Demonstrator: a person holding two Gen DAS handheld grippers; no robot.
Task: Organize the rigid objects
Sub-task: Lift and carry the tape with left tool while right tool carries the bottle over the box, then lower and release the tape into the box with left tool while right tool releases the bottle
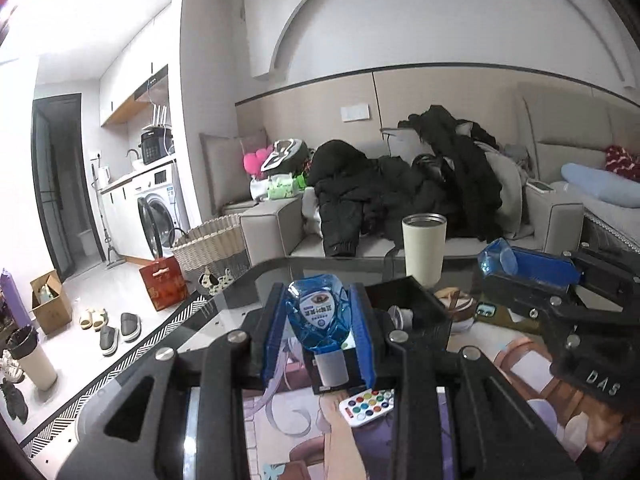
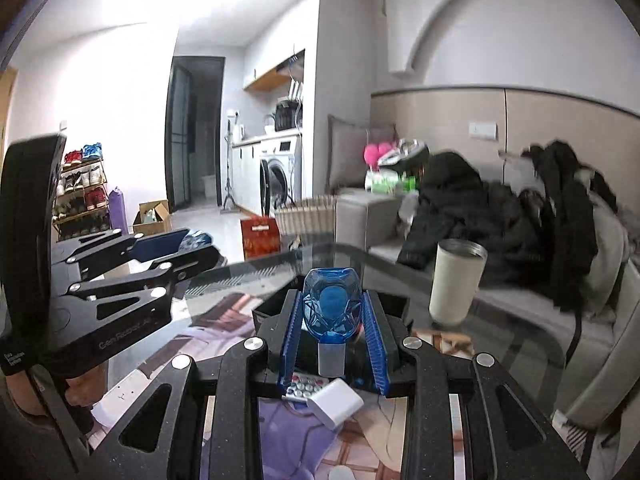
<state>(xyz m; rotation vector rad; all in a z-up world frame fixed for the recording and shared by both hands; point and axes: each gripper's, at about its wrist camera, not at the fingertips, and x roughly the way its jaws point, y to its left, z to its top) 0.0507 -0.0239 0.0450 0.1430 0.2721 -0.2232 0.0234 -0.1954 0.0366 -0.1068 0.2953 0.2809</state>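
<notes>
Above the glass bench, each tongs, left and right, clenches a faceted blue bottle; only the left view shows its label.

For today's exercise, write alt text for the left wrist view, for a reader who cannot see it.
The left gripper clamps a small blue bottle, cap toward the camera, above a glass table. Beyond it are a black box and a cream tumbler; the right gripper holds another blue bottle.

The right gripper clamps a faceted blue plastic bottle above the glass table, left of a cream steel-rimmed tumbler.
</notes>
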